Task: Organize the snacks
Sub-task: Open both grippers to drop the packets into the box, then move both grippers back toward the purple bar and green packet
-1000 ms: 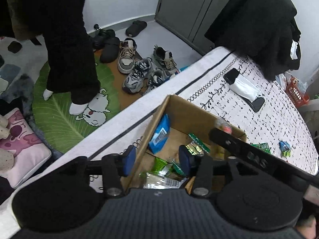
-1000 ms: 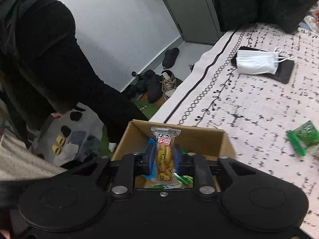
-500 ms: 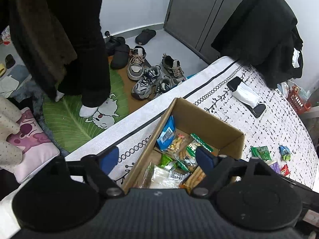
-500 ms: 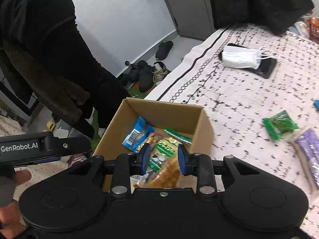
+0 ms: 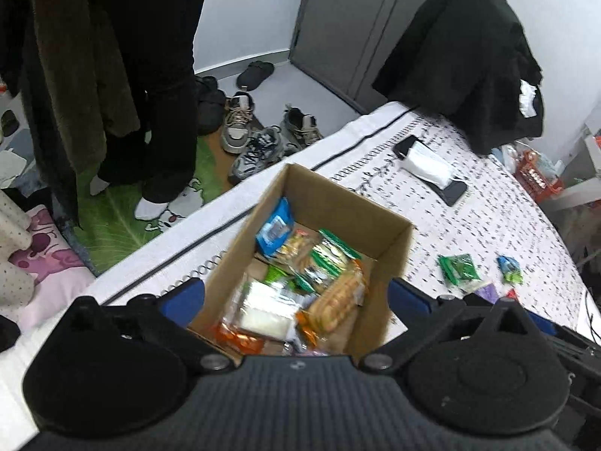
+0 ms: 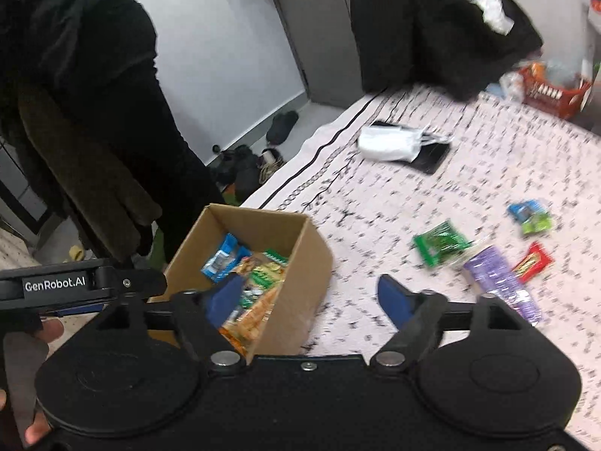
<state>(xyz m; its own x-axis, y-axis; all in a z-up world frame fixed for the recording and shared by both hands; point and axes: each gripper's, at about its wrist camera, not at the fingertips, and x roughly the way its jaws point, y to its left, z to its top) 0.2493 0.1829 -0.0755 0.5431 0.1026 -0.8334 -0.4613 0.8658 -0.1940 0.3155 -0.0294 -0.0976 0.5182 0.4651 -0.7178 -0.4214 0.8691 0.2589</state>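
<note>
Cardboard box [image 5: 379, 248] sits open on the bench [image 5: 488, 225], which has a white patterned cloth, near its left edge; packed with snack packets: blue packet [image 5: 276, 225] leaning on the far-left wall, green-striped packet [image 5: 330, 253] mid, orange biscuit pack [image 5: 338, 297] nearer, clear pack with white contents [image 5: 263, 310] near-left. Left gripper [image 5: 295, 300] above the near end of the box, blue-padded fingers [image 5: 184, 298] spread wide to either side of it, holding nothing. Right gripper [image 6: 308, 297] hangs over the box's right wall and the cloth beside it, fingers [image 6: 392, 300] spread wide, empty; its left finger is over the box contents, right finger over bare cloth. Same box [image 6: 300, 263] in right wrist view, the left device's black arm and the holder's hand [image 6: 26, 360] at far left.

Loose snacks on the cloth right of the box: green packet [image 6: 439, 242], purple packet [image 6: 499, 282] just beside it, red packet [image 6: 533, 261] close to the purple one, blue-green packet [image 6: 531, 216] further off. In left wrist view the green packet [image 5: 458, 268] and blue-green packet [image 5: 509, 268] show too, apart from each other.

Far side of bench: white face mask [image 5: 428, 163] lying on a dark phone [image 5: 452, 191]. Black coat [image 5: 462, 60] over a chair at the far end, red basket [image 6: 552, 92] at far right. Shoes [image 5: 255, 143] on the floor left of the bench, person in dark trousers [image 5: 161, 75] standing on a green rug [image 5: 112, 218]. Right wrist view is motion-blurred
</note>
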